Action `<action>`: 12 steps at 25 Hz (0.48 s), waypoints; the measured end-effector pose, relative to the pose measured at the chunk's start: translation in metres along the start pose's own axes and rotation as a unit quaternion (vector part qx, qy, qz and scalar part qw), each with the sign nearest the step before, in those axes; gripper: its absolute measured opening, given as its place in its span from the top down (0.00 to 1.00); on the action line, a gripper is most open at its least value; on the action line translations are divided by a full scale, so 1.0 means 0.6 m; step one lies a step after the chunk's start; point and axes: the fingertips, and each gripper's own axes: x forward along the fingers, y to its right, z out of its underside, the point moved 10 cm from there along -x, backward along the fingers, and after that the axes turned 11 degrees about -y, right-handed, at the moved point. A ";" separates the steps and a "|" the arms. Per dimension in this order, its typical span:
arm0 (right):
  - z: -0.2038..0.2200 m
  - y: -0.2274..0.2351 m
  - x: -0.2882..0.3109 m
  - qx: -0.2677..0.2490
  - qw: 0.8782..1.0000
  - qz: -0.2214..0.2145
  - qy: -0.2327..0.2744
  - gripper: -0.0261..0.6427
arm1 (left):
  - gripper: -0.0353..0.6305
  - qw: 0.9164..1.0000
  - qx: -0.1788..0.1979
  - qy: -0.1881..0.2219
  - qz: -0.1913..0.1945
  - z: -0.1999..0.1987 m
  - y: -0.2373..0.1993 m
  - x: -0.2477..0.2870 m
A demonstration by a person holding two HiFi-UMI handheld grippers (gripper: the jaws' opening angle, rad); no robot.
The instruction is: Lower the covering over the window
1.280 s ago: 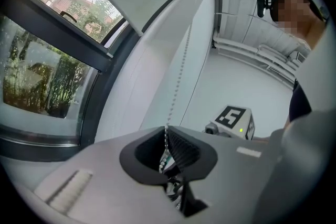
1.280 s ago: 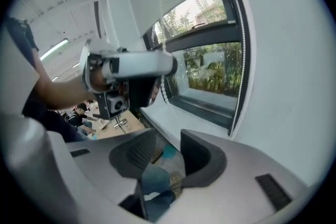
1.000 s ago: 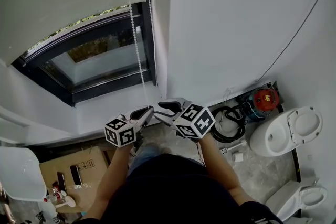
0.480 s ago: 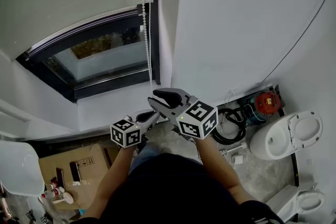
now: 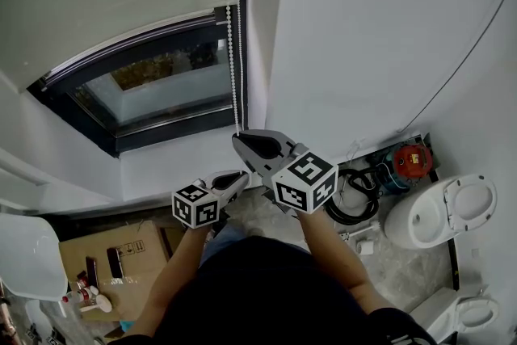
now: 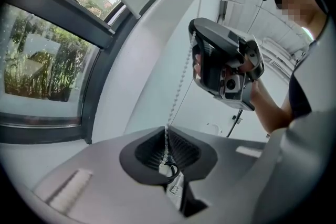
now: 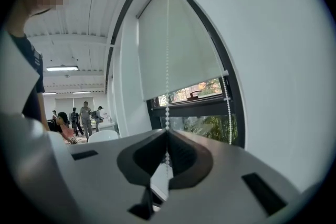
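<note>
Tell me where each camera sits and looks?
Head view: on the head, looking steeply down at the window; shows both arms, left gripper, right gripper.
Left gripper view: rides that gripper, looks along its fingers shut on the bead chain, toward the right gripper.
Right gripper view: rides that gripper, faces the blind; fingers just closed on the chain.
All share the chain.

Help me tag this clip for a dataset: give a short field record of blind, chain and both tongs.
blind: partly down, window glass showing below it
bead chain: hangs at the window's right side
left tongs: shut on the bead chain, lower
right tongs: just closed on the bead chain, above the left
</note>
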 end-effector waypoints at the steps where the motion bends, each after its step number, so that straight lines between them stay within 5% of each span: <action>1: 0.000 0.001 0.000 -0.001 1.000 0.002 -0.001 0.94 | 0.91 1.000 0.000 -0.001 -0.001 0.000 -0.001 -0.001; 8: 0.016 0.001 0.010 -0.021 0.998 0.026 -0.047 0.94 | 0.91 0.999 0.006 -0.042 -0.012 0.014 0.000 0.008; 12: 0.024 -0.003 0.009 -0.029 0.998 0.032 -0.053 0.94 | 0.91 0.999 -0.015 -0.028 0.002 0.028 0.001 0.010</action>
